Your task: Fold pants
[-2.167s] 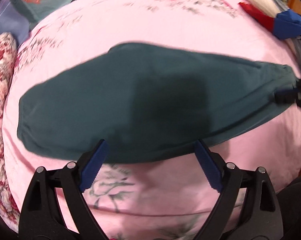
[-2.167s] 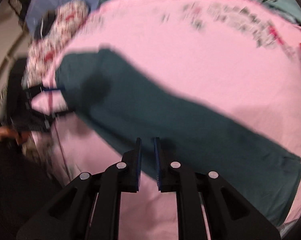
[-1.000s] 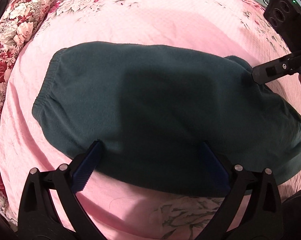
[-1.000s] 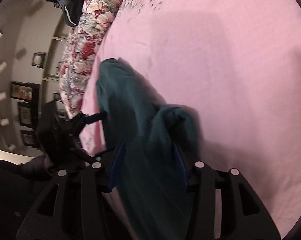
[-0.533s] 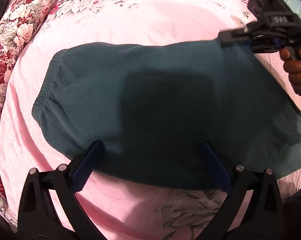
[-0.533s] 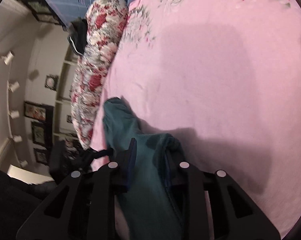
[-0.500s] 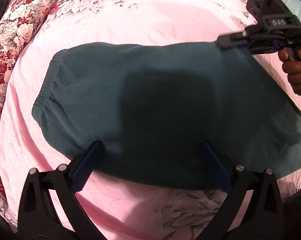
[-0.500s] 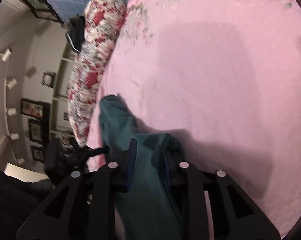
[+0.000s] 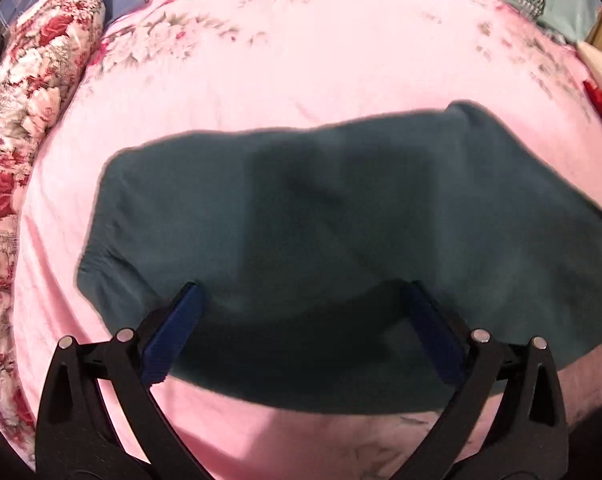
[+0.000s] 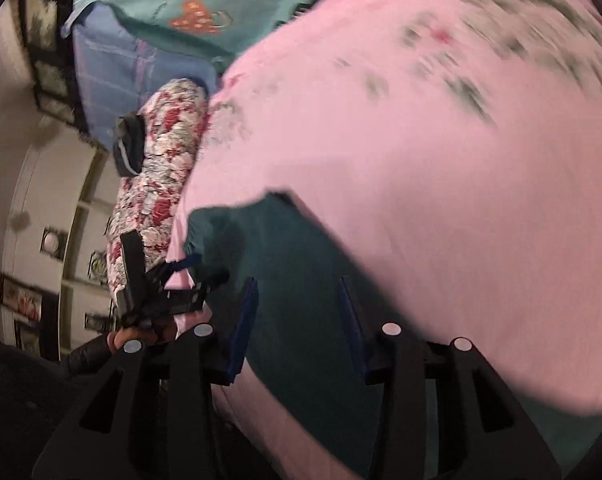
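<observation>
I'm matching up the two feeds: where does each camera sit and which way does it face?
Left wrist: on the left gripper, looking steeply down at the pants on the pink sheet; only its open fingers show.
Right wrist: on the right gripper, jaws opening above the pants, facing the left gripper and hand.
Shared: pants, sheet, floral bolster.

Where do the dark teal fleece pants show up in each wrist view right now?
Left wrist view: dark teal fleece pants fill the middle, lying flat across the picture.
Right wrist view: they run from centre-left down to the bottom edge.
Shared landmark: the red-and-white floral bolster pillow, left of the pants in both.
</observation>
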### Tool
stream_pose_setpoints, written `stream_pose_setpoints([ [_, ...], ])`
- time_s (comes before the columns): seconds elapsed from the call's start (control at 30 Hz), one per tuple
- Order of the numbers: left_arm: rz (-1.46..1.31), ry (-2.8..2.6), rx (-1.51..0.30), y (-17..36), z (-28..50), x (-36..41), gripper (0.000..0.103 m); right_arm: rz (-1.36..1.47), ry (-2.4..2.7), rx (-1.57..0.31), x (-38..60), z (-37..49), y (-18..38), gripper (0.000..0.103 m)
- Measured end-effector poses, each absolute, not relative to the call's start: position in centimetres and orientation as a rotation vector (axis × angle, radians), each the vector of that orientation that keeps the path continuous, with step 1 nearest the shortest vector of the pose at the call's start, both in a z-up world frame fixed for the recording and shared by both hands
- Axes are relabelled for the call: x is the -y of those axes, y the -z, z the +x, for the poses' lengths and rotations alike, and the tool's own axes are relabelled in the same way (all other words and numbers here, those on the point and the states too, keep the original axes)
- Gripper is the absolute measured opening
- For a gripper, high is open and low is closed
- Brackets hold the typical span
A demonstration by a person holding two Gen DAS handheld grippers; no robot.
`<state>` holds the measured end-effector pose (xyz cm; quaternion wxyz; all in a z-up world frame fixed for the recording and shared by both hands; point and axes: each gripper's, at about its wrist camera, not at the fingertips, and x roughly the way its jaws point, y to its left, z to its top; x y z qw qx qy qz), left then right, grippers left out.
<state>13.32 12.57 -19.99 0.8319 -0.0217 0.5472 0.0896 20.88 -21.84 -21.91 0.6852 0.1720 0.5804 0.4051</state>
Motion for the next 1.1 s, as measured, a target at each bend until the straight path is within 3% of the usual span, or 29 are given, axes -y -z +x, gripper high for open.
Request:
stream_pose_setpoints([
  [0.1,-0.034,-0.185,-1.155,19.9,13.2,-12.6,0.101,0.363,-0.747,-1.308,26.1,16.8,24.1,0.043],
  [0.2,0.016,-0.191,-1.157,19.9,13.3,-12.5,0.101,0.462,-0.637,-1.23,32.4,14.8,24.9,0.036],
  [0.3,0.063,-0.229,-1.168,19.4,13.4,-12.0,0.101,0.533,-0.408,-1.15,38.2,13.9,24.3,0.041],
  [0.43,0.127,-0.208,-1.092,17.3,13.0,-9.3,0.101,0.629,-0.443,-1.05,39.2,14.0,23.3,0.041],
  [0.6,0.189,-0.083,-1.066,16.1,13.1,-3.6,0.101,0.516,-0.474,-1.111,36.0,16.3,25.3,0.041],
  [0.67,0.203,-0.046,-1.069,16.0,12.8,-1.9,0.101,0.514,-0.393,-1.093,37.5,16.7,25.5,0.036],
  [0.87,0.202,0.029,-1.111,17.1,11.6,2.0,0.101,0.629,-0.182,-0.928,46.0,12.3,21.6,0.042],
  [1.1,0.21,0.086,-1.207,19.5,11.7,5.4,0.101,0.665,-0.051,-0.949,50.3,7.6,22.3,0.043],
])
